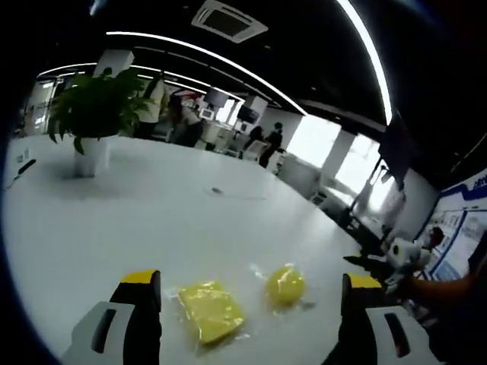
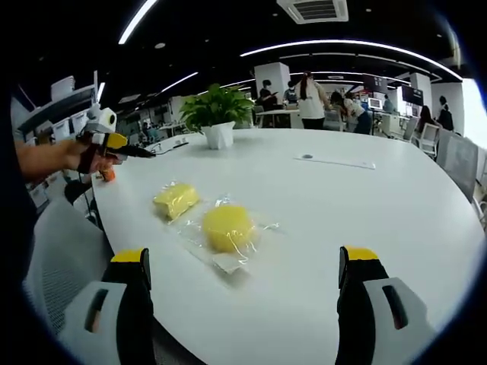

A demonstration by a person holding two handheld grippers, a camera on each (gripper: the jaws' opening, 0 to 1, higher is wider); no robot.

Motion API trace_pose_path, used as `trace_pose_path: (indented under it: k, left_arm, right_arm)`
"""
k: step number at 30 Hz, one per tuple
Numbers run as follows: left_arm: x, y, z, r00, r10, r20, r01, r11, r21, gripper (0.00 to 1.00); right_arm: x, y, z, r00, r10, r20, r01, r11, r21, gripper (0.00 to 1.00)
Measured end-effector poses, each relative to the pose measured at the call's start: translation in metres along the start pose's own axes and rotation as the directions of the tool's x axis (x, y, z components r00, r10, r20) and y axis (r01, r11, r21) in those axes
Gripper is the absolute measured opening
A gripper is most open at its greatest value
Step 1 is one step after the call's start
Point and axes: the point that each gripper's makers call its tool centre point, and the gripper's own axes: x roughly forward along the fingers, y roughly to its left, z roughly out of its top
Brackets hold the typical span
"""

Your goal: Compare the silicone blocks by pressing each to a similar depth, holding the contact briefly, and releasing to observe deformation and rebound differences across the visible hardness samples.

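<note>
Blocks (image 2: 227, 226) (yellow, seemingly plastic-wrapped), one rounded

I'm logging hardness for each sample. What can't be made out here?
- Hardness labels: both views, too small and blurred on the square block and round block.
- Block surfaces: glossy wrap covers them.
- Left gripper, seen from the right gripper view: jaws too small to judge.

I see my left gripper (image 1: 251, 300) open above the white table (image 1: 152, 220). A square yellow block (image 1: 210, 312) lies near a round yellow block (image 1: 285, 286).
</note>
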Motion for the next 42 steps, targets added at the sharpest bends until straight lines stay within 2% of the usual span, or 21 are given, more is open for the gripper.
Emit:
trace_pose_path:
  k: [4,5,8,10,13,18,22,24,26,29,32,33,36,40,42]
  left_arm:
    - [0.019,-0.004,-0.005,0.998,-0.019,-0.059,0.018,0.999,-0.028,1.0]
    - [0.024,-0.008,-0.007,0.997,-0.042,-0.071,0.039,0.998,-0.042,0.99]
    - [0.034,-0.013,-0.007,0.994,-0.065,-0.089,0.059,0.995,-0.076,0.98]
    - [0.044,-0.016,-0.004,0.992,-0.081,-0.094,0.069,0.99,-0.124,0.98]
    - [0.058,-0.019,0.002,0.991,-0.1,-0.091,0.087,0.988,-0.13,0.98]
    - [0.082,-0.022,-0.001,0.985,-0.131,-0.114,0.109,0.977,-0.181,0.96]
    - [0.1,-0.02,-0.008,0.981,-0.135,-0.138,0.104,0.973,-0.206,0.89]
    - [0.109,-0.021,-0.009,0.982,-0.136,-0.133,0.099,0.962,-0.253,0.91]
    - [0.118,-0.025,-0.012,0.977,-0.157,-0.141,0.114,0.955,-0.272,0.91]
    - [0.129,-0.025,-0.017,0.976,-0.158,-0.148,0.109,0.95,-0.294,0.9]
    - [0.142,-0.021,-0.028,0.972,-0.15,-0.179,0.085,0.941,-0.326,0.88]
    - [0.144,-0.016,-0.033,0.973,-0.12,-0.199,0.045,0.937,-0.346,0.87]
    - [0.15,-0.019,-0.033,0.975,-0.124,-0.186,0.044,0.922,-0.385,0.83]
    - [0.161,-0.025,-0.047,0.964,-0.139,-0.227,0.033,0.908,-0.418,0.81]
    - [0.166,-0.026,-0.047,0.965,-0.136,-0.224,0.031,0.908,-0.419,0.77]
  right_arm:
    - [0.0,0.002,-0.002,1.0,0.002,0.001,-0.002,1.0,0.007,0.96]
    - [0.0,0.002,-0.002,1.0,0.003,0.002,-0.003,1.0,0.008,0.96]
    - [0.0,0.003,-0.003,1.0,0.004,0.003,-0.004,1.0,0.011,0.96]
    - [-0.001,0.001,-0.004,1.0,0.0,0.005,-0.001,1.0,0.015,0.96]
    - [-0.003,-0.001,-0.004,1.0,-0.006,0.009,0.005,1.0,0.022,0.96]
    - [-0.004,-0.003,-0.006,1.0,-0.012,0.013,0.012,0.999,0.034,0.96]
    - [-0.004,-0.003,-0.005,1.0,-0.017,0.015,0.016,0.999,0.041,0.96]
    - [-0.003,-0.003,-0.006,1.0,-0.014,0.012,0.013,0.999,0.041,0.96]
    - [-0.002,-0.002,-0.006,1.0,-0.011,0.009,0.011,0.999,0.04,0.96]
    - [-0.001,-0.003,-0.004,1.0,-0.01,0.009,0.01,0.999,0.038,0.96]
    - [0.0,-0.003,-0.003,1.0,-0.007,0.009,0.007,0.999,0.036,0.96]
    - [0.0,-0.003,-0.002,1.0,-0.006,0.01,0.005,0.999,0.035,0.96]
    - [0.0,-0.002,-0.001,1.0,-0.004,0.011,0.003,0.999,0.038,0.96]
    - [0.0,-0.002,0.0,1.0,-0.004,0.013,0.003,0.999,0.037,0.96]
    - [-0.001,-0.002,0.001,1.0,-0.004,0.014,0.004,1.0,0.031,0.96]
